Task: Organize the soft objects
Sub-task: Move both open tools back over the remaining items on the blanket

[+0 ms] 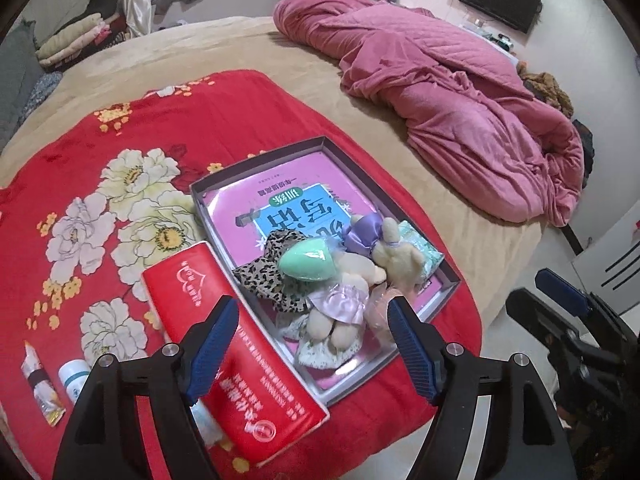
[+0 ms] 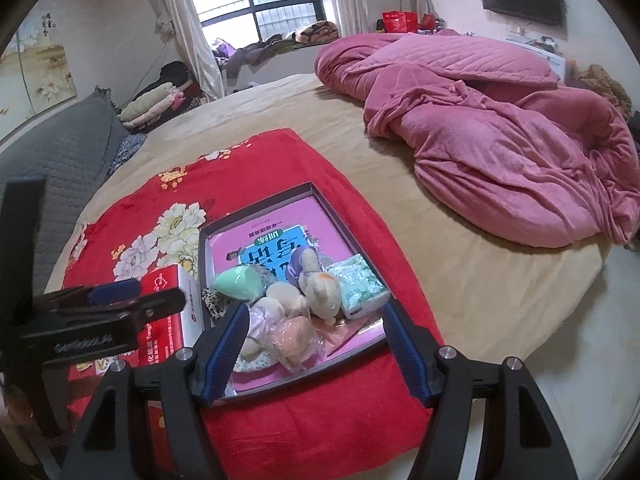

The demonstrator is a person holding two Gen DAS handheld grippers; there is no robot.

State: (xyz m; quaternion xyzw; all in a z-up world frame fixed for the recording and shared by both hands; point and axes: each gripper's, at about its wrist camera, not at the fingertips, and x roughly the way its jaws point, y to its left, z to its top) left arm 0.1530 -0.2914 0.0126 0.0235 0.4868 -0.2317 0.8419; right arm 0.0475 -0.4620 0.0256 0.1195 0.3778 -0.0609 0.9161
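Both grippers' fingers wide apart — left gripper (image 1: 312, 344) & right gripper (image 2: 316, 350) above tray (image 1: 450, 296) edge.

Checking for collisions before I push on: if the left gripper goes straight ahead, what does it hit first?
Probably the plush doll in the lilac dress lying in the shallow box; it sits between the left gripper open fingers, though depth is unclear.

Both the left gripper (image 1: 312, 344) and right gripper (image 2: 316, 354) have black frames, round silver screws at the joints, and ribbed blue finger pads (image 1: 212, 348).
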